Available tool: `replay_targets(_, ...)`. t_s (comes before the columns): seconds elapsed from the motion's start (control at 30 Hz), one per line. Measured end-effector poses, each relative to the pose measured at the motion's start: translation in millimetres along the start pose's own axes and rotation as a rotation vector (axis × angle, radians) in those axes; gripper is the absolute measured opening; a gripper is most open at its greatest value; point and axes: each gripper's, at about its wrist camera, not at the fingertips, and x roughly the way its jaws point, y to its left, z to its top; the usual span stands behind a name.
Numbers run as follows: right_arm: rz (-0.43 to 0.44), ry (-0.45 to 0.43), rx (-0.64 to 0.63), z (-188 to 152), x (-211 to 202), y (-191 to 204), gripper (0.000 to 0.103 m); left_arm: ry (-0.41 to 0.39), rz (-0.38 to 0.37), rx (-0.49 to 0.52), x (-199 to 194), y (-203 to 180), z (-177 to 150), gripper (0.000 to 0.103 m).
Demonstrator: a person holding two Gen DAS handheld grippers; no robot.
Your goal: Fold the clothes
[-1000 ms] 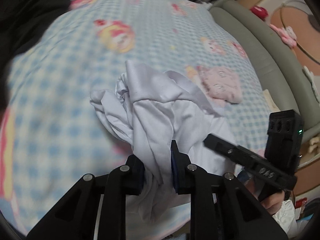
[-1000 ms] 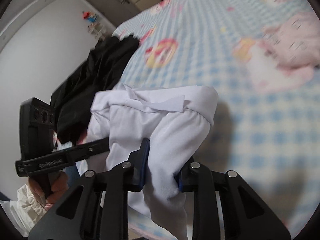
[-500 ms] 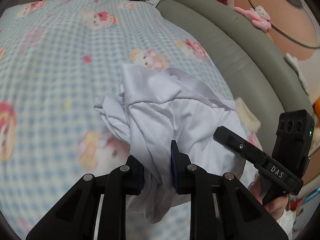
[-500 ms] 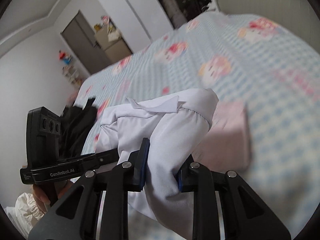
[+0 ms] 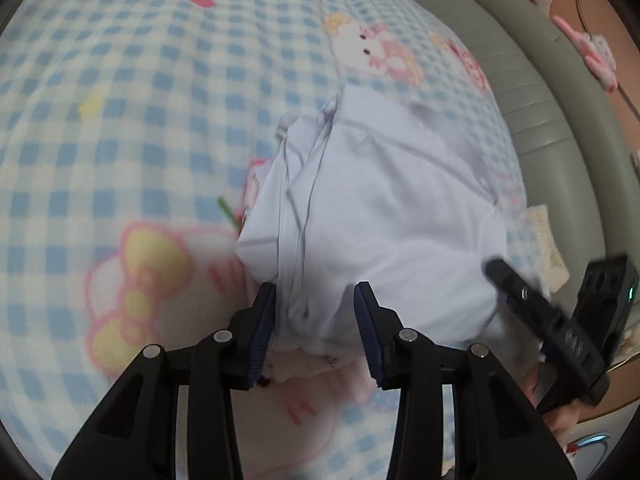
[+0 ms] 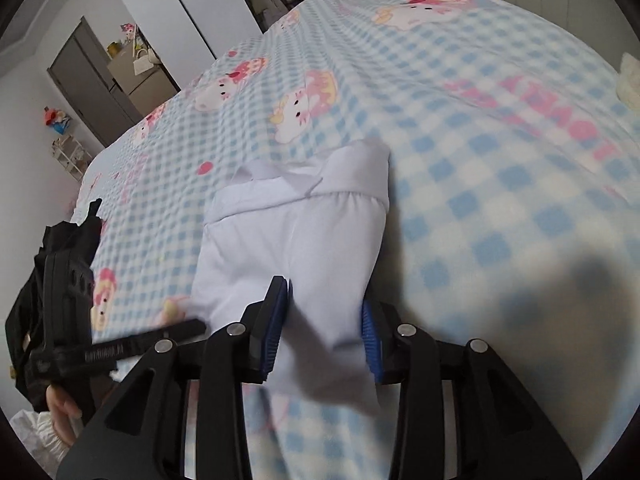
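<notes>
A bunched white garment (image 5: 384, 216) lies on the blue-checked bedspread (image 5: 132, 80). It also shows in the right wrist view (image 6: 304, 248). My left gripper (image 5: 316, 304) has its jaws parted around the garment's near edge. My right gripper (image 6: 326, 308) also has its jaws parted, with a fold of the cloth between them. The right gripper's body shows at the right in the left wrist view (image 5: 560, 332). The left gripper's body shows at the left in the right wrist view (image 6: 80, 320). A pink folded garment (image 5: 320, 372) peeks out under the white one.
A grey-green padded headboard (image 5: 540, 92) curves along the right of the bed. A black garment (image 6: 52, 248) lies at the bed's far left edge. White wardrobe doors (image 6: 180, 12) and a grey door stand beyond the bed.
Both grippers have carried the white garment down onto the bedspread over the pink folded item, and both pairs of jaws have opened wider than before.
</notes>
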Motion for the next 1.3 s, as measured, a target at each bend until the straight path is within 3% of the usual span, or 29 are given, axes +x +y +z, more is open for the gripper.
replay_targets(0.03, -0.001, -0.002, 0.003, -1.2, -3.6, 1.5, 0.039, 0.020, 0.000, 0.006, 5.4, -0.1, 3.0, 0.041)
replay_targets(0.07, -0.009, -0.005, 0.000, -0.6, -3.9, -0.2, 0.050, 0.042, 0.006, 0.013, 11.7, -0.3, 3.6, 0.040)
replay_targets(0.1, -0.016, 0.013, 0.007, -1.5, 1.7, -2.6, 0.059, 0.058, 0.023, 0.023, 16.3, -2.2, 3.5, 0.028)
replay_targets(0.13, -0.024, 0.032, 0.014, -2.4, 7.4, -5.0, 0.058, 0.053, 0.030, 0.042, 14.4, -7.1, 1.7, 0.021)
replay_targets(0.17, -0.029, 0.049, 0.021, -3.4, 12.8, -7.7, 0.049, 0.043, 0.033, 0.064, 10.5, -12.9, -0.6, 0.018)
replay_targets(0.2, -0.006, 0.058, 0.024, -5.0, 15.8, -12.3, 0.030, 0.033, 0.035, 0.086, 6.5, -18.6, -2.9, 0.012)
replay_targets(0.33, 0.056, -0.011, -0.049, 0.8, 14.9, -0.4, 0.019, -0.049, 0.028, 0.150, -28.5, -40.4, -10.2, 0.010)
replay_targets(0.4, 0.086, -0.061, -0.083, 5.5, 6.9, 6.8, 0.018, -0.078, 0.005, 0.149, -48.8, -45.2, -16.1, 0.010)
replay_targets(0.47, 0.074, -0.050, -0.086, 7.2, 7.6, 5.5, 0.021, -0.029, 0.038, 0.134, -43.2, -37.6, -22.0, 0.012)
replay_targets(0.53, 0.032, 0.014, -0.022, 5.8, 17.1, -5.9, 0.030, 0.033, 0.089, 0.109, -30.7, -23.4, -27.3, 0.017)
replay_targets(0.57, 0.013, 0.042, 0.008, 5.1, 21.1, -11.3, 0.040, 0.065, 0.121, 0.090, -21.9, -12.3, -29.3, 0.019)
replay_targets(0.6, 0.014, 0.030, 0.023, 4.3, 17.7, -14.0, 0.041, 0.059, 0.100, 0.067, -21.8, -4.4, -29.7, 0.024)
replay_targets(0.67, 0.018, -0.036, 0.025, 1.9, -0.6, -14.1, 0.041, -0.036, 0.017, 0.034, -38.3, 1.4, -28.2, 0.025)
replay_targets(0.73, 0.004, -0.118, 0.020, -0.5, -22.9, -11.9, 0.041, -0.145, 0.013, 0.072, -53.3, -7.1, -24.2, 0.030)
replay_targets(0.8, -0.006, -0.195, 0.016, -2.8, -43.9, -9.6, 0.042, -0.169, 0.025, 0.128, -48.8, -19.0, -16.3, 0.030)
replay_targets(0.87, 0.050, -0.139, 0.024, -3.5, -31.2, -5.5, 0.040, -0.125, 0.056, 0.154, -29.7, -25.6, -7.8, 0.030)
replay_targets(1.0, -0.069, 0.033, -0.063, -21.1, 15.1, -1.7, 0.042, 0.018, 0.180, 0.155, 5.8, -13.6, -8.2, 0.033)
replay_targets(1.1, -0.059, 0.053, -0.045, -26.3, 15.3, -10.0, 0.045, -0.002, 0.189, 0.154, -14.7, -4.9, -11.8, 0.039)
replay_targets(1.17, -0.070, 0.032, -0.042, -25.3, 1.1, -7.0, 0.045, -0.034, 0.222, 0.168, -33.5, -3.1, -11.6, 0.037)
replay_targets(1.3, -0.114, -0.028, -0.068, -16.1, -22.0, 23.3, 0.053, -0.123, 0.227, 0.155, -83.7, 3.5, -7.3, 0.040)
